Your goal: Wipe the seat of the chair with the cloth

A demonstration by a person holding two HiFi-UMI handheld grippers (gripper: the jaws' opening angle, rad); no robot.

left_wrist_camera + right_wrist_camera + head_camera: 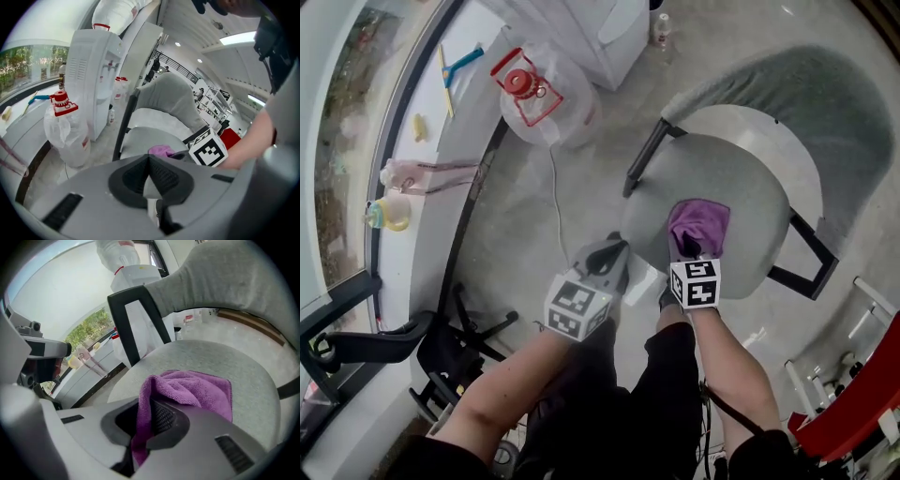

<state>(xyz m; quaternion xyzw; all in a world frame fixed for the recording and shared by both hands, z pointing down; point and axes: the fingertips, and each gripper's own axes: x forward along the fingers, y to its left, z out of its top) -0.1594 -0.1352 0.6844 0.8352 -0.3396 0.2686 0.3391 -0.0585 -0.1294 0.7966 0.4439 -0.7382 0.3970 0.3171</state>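
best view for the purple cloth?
Right gripper view: purple cloth fills the foreground, pinched in the jaws, draped on the seat. Head view shows it small, from above. Left gripper view: a sliver.

Left tool (149, 158), jaws together, near chair seat (146, 136)

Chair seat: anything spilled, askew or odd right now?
Nothing stands out. The seat shows no spill or damage; the purple cloth lies bunched on it, pinched in the right tool. The left tool hangs shut and empty beside the seat.
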